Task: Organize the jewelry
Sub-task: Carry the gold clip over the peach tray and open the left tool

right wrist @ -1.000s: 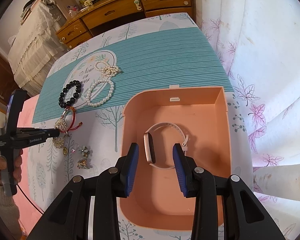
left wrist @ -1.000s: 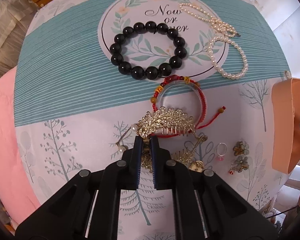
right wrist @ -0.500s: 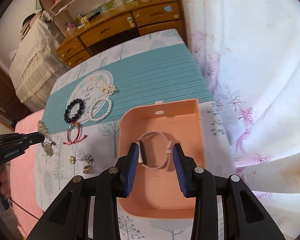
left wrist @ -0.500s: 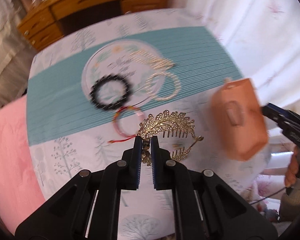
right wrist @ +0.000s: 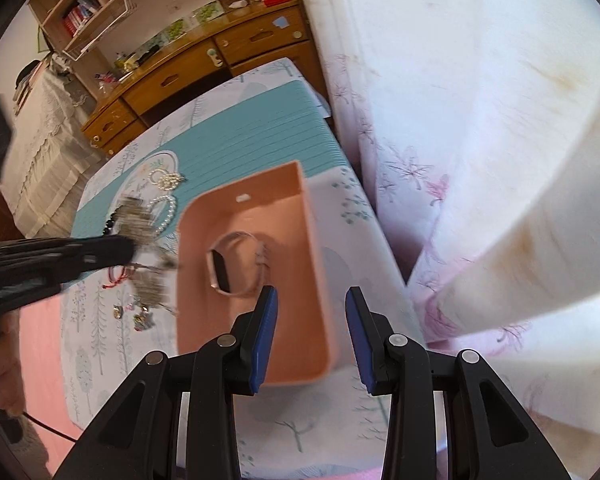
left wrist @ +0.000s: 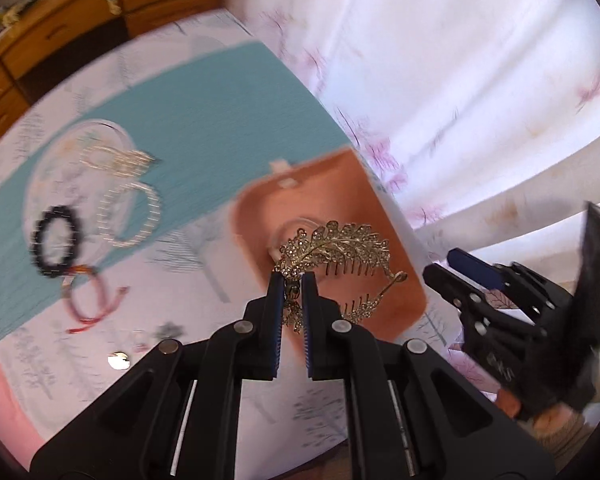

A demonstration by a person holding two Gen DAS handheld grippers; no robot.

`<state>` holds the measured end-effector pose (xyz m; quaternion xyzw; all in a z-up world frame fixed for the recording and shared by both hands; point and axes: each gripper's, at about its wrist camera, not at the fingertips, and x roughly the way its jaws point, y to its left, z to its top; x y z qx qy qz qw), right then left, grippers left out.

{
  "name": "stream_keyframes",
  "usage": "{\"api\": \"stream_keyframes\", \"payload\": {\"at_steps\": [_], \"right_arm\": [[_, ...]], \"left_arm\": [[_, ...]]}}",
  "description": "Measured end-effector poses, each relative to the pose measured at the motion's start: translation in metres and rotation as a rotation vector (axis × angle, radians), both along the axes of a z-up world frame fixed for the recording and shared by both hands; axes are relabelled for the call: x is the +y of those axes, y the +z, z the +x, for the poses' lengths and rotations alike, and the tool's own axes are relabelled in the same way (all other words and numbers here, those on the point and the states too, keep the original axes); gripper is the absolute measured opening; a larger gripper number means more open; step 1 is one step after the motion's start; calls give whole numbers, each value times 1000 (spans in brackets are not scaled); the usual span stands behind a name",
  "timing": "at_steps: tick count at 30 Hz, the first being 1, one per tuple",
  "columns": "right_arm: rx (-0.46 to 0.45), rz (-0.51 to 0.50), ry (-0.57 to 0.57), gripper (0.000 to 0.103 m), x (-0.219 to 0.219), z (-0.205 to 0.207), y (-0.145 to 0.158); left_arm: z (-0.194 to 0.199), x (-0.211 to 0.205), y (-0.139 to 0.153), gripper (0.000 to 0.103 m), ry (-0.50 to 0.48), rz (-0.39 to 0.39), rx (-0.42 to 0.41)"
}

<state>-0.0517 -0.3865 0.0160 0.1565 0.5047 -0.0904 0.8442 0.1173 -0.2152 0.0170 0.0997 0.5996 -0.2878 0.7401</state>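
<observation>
The left gripper (left wrist: 291,280) has its fingers (left wrist: 275,308) clamped on the base of a gold leaf-shaped hair comb (left wrist: 338,246), which hangs in the air in front of the orange box (left wrist: 260,216). In the right wrist view the comb is only a blur at the tip of the left gripper, beside the box's left wall. The right gripper (right wrist: 311,300) hovers with its fingers (right wrist: 265,332) apart and nothing between them, over the near right corner of the orange box (right wrist: 320,280). Inside the box lies a smart band (right wrist: 236,264) with a pale strap and dark face, flat on the bottom.

The box sits on the cloth-covered surface (left wrist: 204,280), printed with trees and a teal stripe. To its left lie small earrings (right wrist: 140,314) and a red string bracelet (left wrist: 88,300). Farther off sit a black bead bracelet (left wrist: 56,242), a pearl bracelet (left wrist: 130,216) and a pearl necklace (left wrist: 118,158) on the round printed patch. Beyond the surface stands a wooden dresser (right wrist: 204,64), with a floral curtain (right wrist: 460,120) to the right.
</observation>
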Motion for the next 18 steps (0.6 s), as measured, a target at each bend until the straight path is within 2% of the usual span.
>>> {"api": "stream_keyframes", "payload": {"at_steps": [4, 8, 11, 18], "right_arm": [[-9, -26, -31, 35, -7, -17, 3], [-24, -26, -60, 35, -17, -27, 8], [-28, -35, -64, 35, -19, -27, 10], [-32, -34, -38, 35, -8, -22, 11]], "left_arm": [[-11, -29, -38, 6, -30, 29, 76], [-26, -49, -63, 6, -52, 41, 141], [-36, -59, -76, 6, -61, 74, 146], [-36, -46, -76, 8, -41, 58, 155]]}}
